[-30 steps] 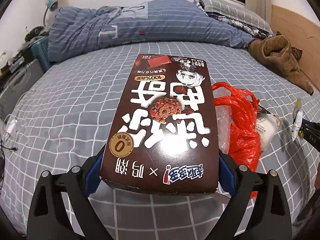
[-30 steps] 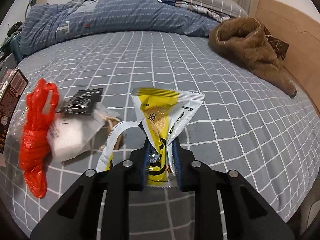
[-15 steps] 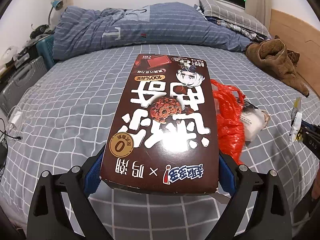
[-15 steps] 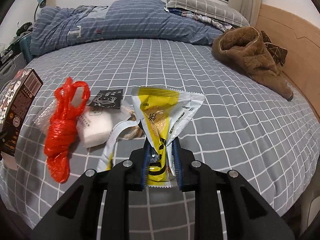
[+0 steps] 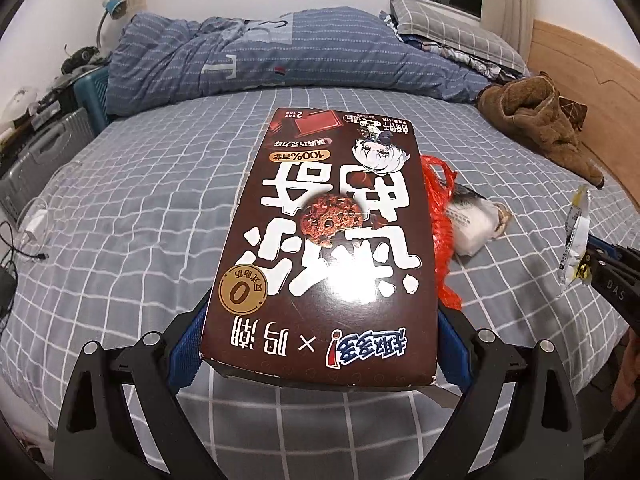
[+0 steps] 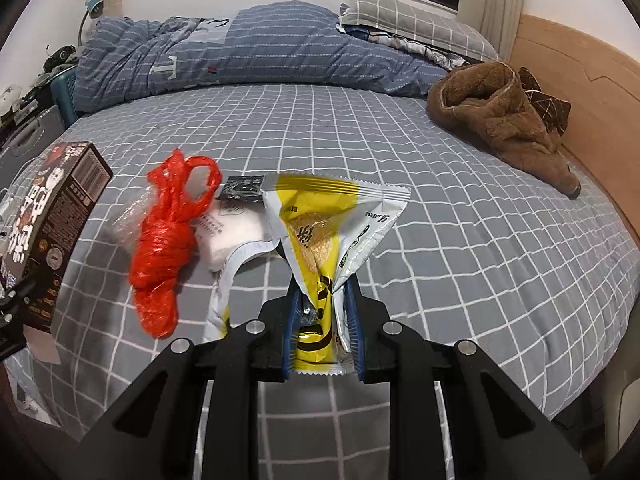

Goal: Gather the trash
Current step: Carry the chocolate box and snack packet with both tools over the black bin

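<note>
My left gripper [image 5: 320,344] is shut on a large brown cookie box [image 5: 332,240], held flat above the bed; the same box [image 6: 52,232] shows at the left edge of the right wrist view. My right gripper [image 6: 322,320] is shut on a yellow and white snack wrapper [image 6: 328,224], which fans out above the blue pads; in the left wrist view that wrapper [image 5: 576,240] hangs at the far right. On the grey checked bedsheet [image 6: 440,240] lie a knotted red plastic bag [image 6: 168,240], a white packet [image 6: 232,232] and a small black wrapper [image 6: 242,190].
A rumpled blue quilt [image 6: 240,48] and pillows [image 6: 420,24] fill the far end of the bed. A brown fleece garment [image 6: 504,116] lies at the right by the wooden headboard [image 6: 580,80]. Cables, a charger [image 5: 34,228] and grey cases [image 5: 44,148] sit off the bed's left side.
Both grippers have pulled back from the bed and risen slightly with their loads; the red bag and white packet now look farther away. Both grips are unchanged.
</note>
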`<state>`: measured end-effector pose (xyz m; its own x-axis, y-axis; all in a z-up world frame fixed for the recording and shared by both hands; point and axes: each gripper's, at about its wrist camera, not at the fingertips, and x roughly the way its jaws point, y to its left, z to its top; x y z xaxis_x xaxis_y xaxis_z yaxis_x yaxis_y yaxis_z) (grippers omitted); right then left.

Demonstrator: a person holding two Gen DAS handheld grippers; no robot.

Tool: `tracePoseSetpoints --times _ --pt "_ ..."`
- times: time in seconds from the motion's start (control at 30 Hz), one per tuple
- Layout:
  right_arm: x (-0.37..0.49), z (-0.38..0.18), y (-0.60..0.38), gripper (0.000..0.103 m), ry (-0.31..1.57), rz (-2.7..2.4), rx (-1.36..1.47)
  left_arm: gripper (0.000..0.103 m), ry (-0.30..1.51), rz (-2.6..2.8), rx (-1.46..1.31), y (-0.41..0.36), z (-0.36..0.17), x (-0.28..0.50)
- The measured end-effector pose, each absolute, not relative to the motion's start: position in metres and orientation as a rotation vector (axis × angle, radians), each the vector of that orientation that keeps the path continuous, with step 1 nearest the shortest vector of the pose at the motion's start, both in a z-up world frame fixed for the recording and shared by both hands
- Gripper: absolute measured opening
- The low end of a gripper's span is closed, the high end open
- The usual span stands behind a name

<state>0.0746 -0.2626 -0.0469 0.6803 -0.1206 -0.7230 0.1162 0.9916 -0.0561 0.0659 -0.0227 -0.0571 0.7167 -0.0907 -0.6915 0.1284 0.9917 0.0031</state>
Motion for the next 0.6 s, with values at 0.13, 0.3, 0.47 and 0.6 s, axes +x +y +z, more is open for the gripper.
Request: tracePoseSetpoints --times 0.13,0.3,0.47,0.6 --pt "0.065 -0.044 -0.255 0.021 0.810 -0.121 -0.004 0.091 0.766 -0.121 0.049 -0.022 -0.058 0.055" --pt "0.051 -0.042 -0.247 0.021 0.808 -0.107 -0.003 0.091 0.765 -0.121 0.045 -0.021 -0.056 0.043" --pt "0.036 -0.039 -0.241 0.021 0.806 -0.096 -0.007 0.091 0.762 -0.120 0.038 -0.020 -0.055 0.029" --pt "0.023 -0.037 -0.237 0.021 0.803 -0.086 -0.002 0.091 0.759 -0.118 0.043 -0.021 -0.054 0.015"
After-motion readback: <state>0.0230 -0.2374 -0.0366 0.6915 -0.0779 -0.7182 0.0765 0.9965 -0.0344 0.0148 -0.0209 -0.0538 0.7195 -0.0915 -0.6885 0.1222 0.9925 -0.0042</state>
